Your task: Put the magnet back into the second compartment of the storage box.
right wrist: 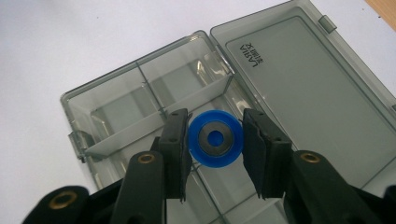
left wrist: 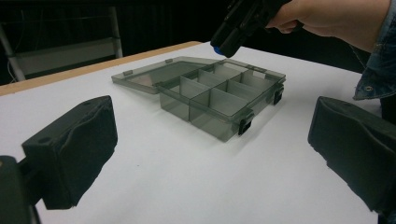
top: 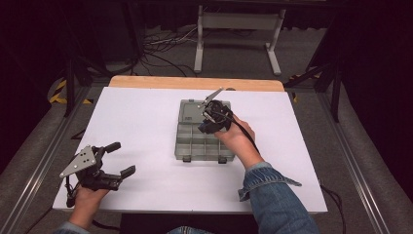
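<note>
A smoky clear compartment box [top: 202, 141] lies open in the middle of the white table, its lid [top: 195, 108] folded flat on the far side. My right gripper [right wrist: 214, 142] hangs over the box [right wrist: 154, 107], shut on a blue round roller with a metal hub [right wrist: 215, 138]; both pads press its sides. In the left gripper view the blue roller [left wrist: 216, 49] peeks out under the right gripper, above the box [left wrist: 219, 100]. My left gripper [top: 119, 161] rests open at the table's near left corner, nothing between its pads [left wrist: 74, 149].
The white table board [top: 146, 122] has a wooden strip along its far edge [top: 195, 83]. A white metal stand [top: 238, 34] and cables lie on the floor beyond. The box's dividers form several small compartments [left wrist: 212, 105].
</note>
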